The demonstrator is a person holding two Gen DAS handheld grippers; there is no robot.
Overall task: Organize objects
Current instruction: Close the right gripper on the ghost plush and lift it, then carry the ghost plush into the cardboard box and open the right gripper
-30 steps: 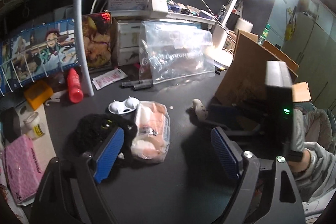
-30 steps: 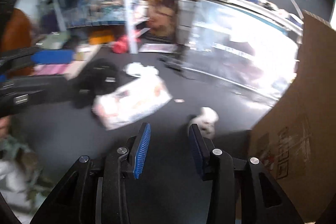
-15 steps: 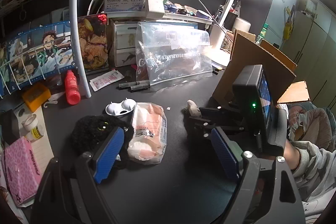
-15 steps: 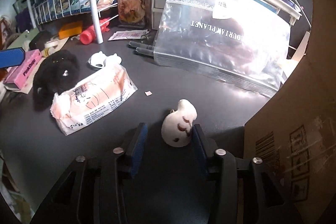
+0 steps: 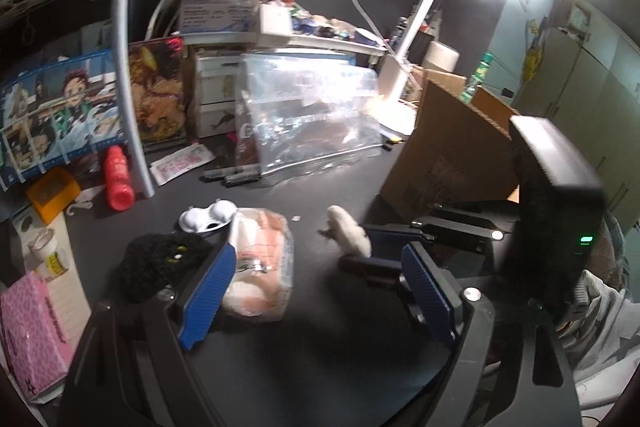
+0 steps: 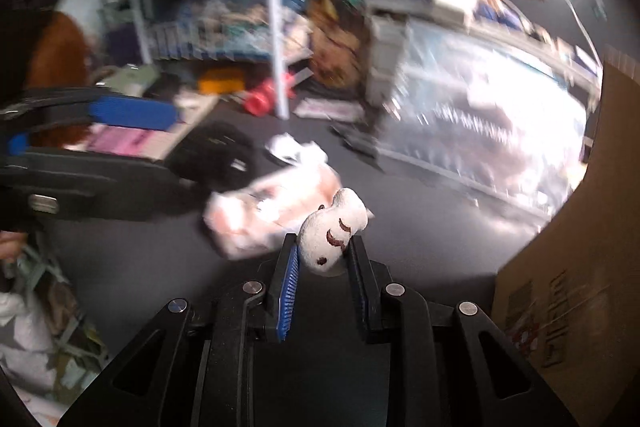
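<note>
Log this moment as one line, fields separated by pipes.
right claw: jaws just closing, shut on small white plush toy | left claw: open, empty, over pink packet | cardboard box: beside right claw

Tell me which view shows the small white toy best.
Right wrist view: the white toy sits close and sharp between the right hand-held gripper's pads, its stitched face legible. The left wrist view shows the toy only from the side, blurred, no face.
</note>
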